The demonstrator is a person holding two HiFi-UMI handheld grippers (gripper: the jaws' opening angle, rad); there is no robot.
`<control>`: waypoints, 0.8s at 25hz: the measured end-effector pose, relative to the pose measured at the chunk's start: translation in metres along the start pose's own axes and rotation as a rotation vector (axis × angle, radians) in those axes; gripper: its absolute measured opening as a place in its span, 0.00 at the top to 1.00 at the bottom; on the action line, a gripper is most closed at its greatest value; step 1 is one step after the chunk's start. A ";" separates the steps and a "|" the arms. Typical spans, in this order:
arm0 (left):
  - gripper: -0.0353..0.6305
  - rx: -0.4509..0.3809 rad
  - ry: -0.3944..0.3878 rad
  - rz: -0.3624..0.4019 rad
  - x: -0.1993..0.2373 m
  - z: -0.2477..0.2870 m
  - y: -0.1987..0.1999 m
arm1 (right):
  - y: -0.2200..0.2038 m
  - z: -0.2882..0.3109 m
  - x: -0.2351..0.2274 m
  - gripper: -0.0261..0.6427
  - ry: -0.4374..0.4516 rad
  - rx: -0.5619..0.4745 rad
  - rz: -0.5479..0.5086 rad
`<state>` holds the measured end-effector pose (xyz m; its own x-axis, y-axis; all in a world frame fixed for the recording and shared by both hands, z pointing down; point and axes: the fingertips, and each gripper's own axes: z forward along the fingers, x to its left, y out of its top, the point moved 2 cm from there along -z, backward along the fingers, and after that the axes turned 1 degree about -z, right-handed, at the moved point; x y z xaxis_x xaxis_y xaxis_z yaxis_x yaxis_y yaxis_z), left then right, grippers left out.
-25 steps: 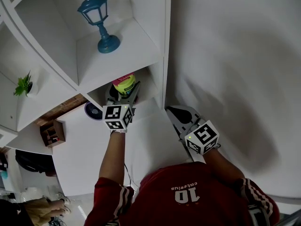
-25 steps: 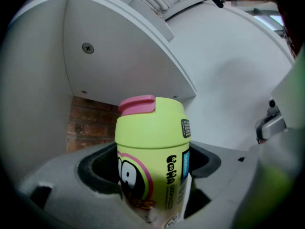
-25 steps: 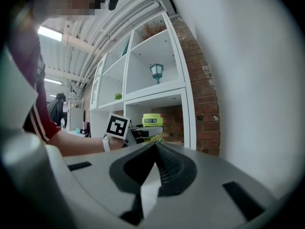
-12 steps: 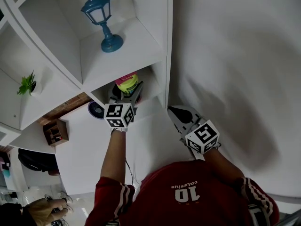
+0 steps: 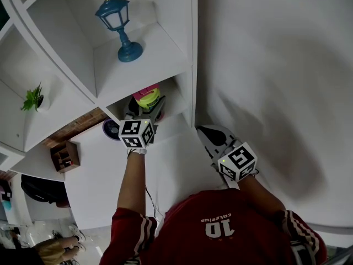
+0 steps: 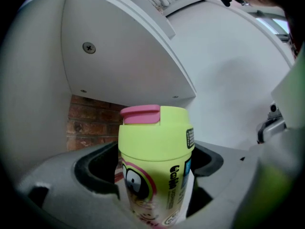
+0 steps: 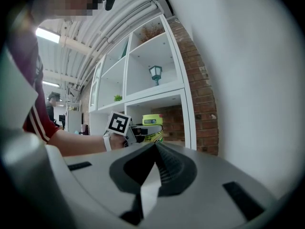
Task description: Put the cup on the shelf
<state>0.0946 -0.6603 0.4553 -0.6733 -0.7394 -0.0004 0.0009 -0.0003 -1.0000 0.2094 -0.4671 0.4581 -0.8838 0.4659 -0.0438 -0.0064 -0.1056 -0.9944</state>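
Cup [image 6: 155, 166] stands between your opening left tongs [image 5: 145, 109], right tongs [image 7: 151, 149] closed, empty; clip it backing out and it topples.

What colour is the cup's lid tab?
The tab is pink, clearest in the left gripper view.

Cup [image 6: 155, 161] base beyond bottom edge

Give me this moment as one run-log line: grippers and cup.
yellow-green cup: upright in shelf compartment below blue lantern | left gripper: jaws opening, cup between them | right gripper: shut, empty
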 end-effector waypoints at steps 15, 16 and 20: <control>0.28 0.018 0.003 -0.048 -0.006 -0.021 -0.008 | -0.001 -0.005 0.017 0.95 0.006 0.003 0.012; 0.28 0.018 0.004 -0.051 -0.006 -0.023 -0.008 | -0.001 -0.005 0.018 0.95 0.007 0.003 0.014; 0.28 0.020 0.005 -0.069 -0.009 -0.031 -0.011 | 0.001 -0.004 0.025 0.95 0.010 0.000 0.017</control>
<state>0.0781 -0.6329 0.4659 -0.6757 -0.7340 0.0683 -0.0306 -0.0646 -0.9974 0.1894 -0.4518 0.4559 -0.8790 0.4728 -0.0614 0.0082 -0.1138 -0.9935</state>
